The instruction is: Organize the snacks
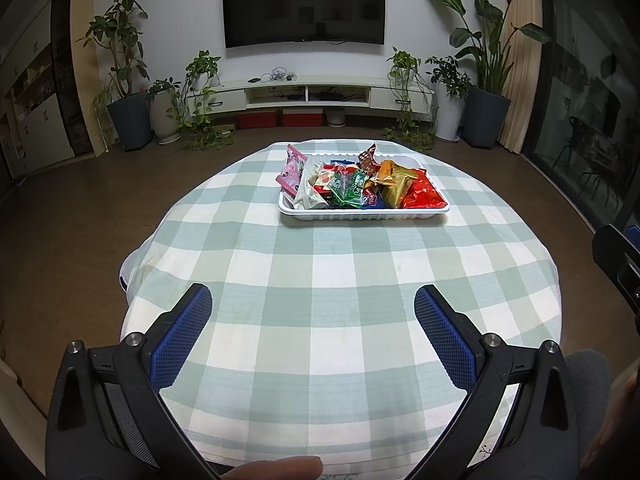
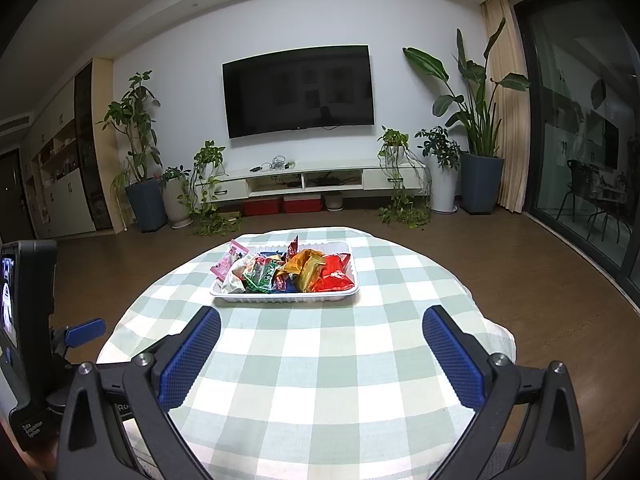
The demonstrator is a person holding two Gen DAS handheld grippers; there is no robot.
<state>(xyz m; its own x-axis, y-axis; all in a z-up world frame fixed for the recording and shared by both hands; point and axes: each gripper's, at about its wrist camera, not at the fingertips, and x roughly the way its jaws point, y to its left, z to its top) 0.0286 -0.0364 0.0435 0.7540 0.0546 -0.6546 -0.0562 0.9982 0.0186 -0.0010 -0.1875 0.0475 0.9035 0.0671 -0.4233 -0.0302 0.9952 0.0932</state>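
A white rectangular plastic tray with a ribbed rim (image 1: pixel 362 216) (image 2: pixel 280 299) sits on the far half of the worktop, which is draped in a green-and-white checked cloth (image 1: pixel 320 300) (image 2: pixel 312 364). The tray is heaped with wrapped snacks packed edge to edge. At its left end a pink printed packet (image 1: pixel 291 172) (image 2: pixel 226 266) leans over the rim, with a white crinkled packet (image 1: pixel 310 192) (image 2: pixel 234 278) just beside it. In the middle lie green foil packets (image 1: pixel 352 188) (image 2: pixel 262 276), with small red and blue wrappers partly buried under them. A brown-red packet (image 1: pixel 368 158) (image 2: pixel 293 245) stands tilted at the back. Toward the right lie gold-orange foil packets (image 1: pixel 394 184) (image 2: pixel 308 266), and a glossy red packet (image 1: pixel 424 192) (image 2: pixel 334 274) fills the right end. Print on the wrappers is too small to read.

The left tool (image 1: pixel 313 300) hangs over the near part of the cloth, well short of the tray, its blue textured pads (image 1: pixel 182 340) spread wide with nothing between them. The right tool (image 2: pixel 321 320) is likewise spread wide and empty, blue pads (image 2: pixel 452 356) apart, nearer the tray but not touching it. A fingertip (image 1: pixel 276 468) shows at the lower edge of the left wrist view.

Behind the worktop: a brown wood floor (image 2: pixel 500 248), a dark wall-mounted television (image 1: pixel 304 6) (image 2: pixel 298 90), a low white media cabinet (image 2: pixel 312 182), and potted plants at both sides.
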